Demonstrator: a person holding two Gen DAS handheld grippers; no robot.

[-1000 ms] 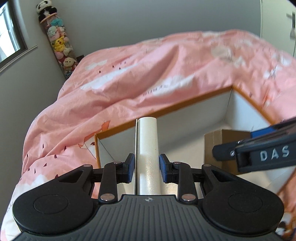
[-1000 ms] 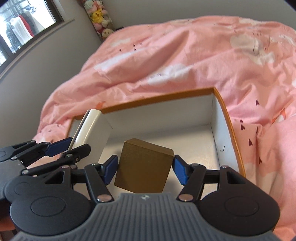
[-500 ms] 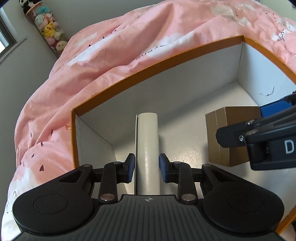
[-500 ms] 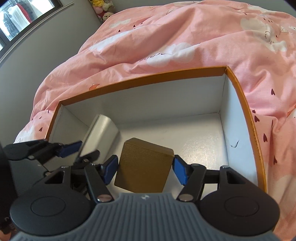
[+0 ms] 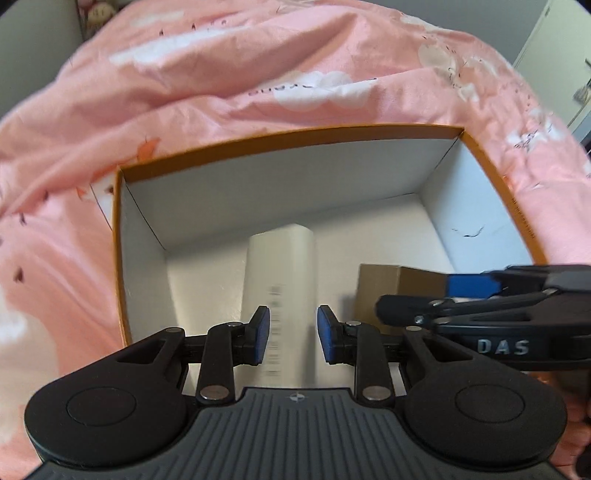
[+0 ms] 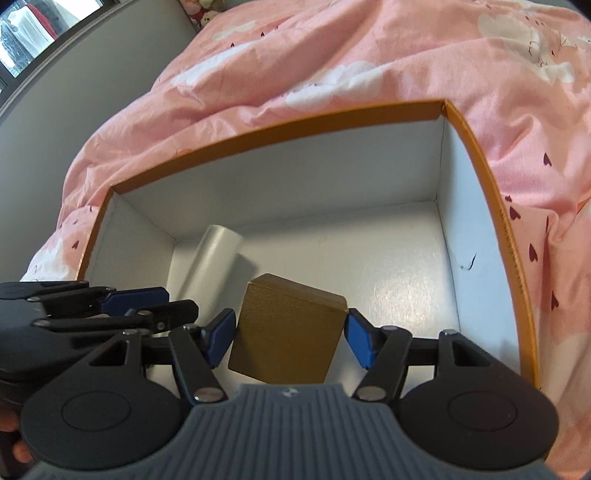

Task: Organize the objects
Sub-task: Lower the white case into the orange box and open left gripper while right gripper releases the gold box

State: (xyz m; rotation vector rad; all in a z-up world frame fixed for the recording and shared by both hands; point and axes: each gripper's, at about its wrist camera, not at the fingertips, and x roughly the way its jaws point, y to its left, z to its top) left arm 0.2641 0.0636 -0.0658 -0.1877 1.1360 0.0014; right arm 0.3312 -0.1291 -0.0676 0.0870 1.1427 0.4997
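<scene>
Left wrist view first: a second ago the left gripper (image 5: 293, 334) was up above the rim. Now it has tipped down and gone inside the orange-edged carton (image 5: 295, 134). The white box (image 5: 284, 266) it carries runs up the middle of the frame toward the far wall of the carton. It's smeared with motion blur, but it sits between the blue pads with the gap narrow, so it looks still pinched to me. I can't tell whether its far end has touched the carton floor. The brown box (image 5: 384, 284) pokes in at right of centre, just beside the white one.

Right wrist view: the right gripper (image 6: 288, 338) has sunk into the carton too, and has a medium-wide hold on that brown box, with a pad against each side, low in the middle of the frame. It hangs over the bare white floor. The white box leans toward the far-left corner, with the other gripper at the left edge.

So both things are down in the carton but neither is let go. I'd say setting them down and opening up is what's left of this step.

The carton sits on a bed, sunk into a rumpled pink duvet (image 5: 258, 74) with white clouds and little hearts. There are plain grey walls, a window (image 6: 44, 29) in the upper left, and some plush toys (image 5: 98, 14) at the top left.
</scene>
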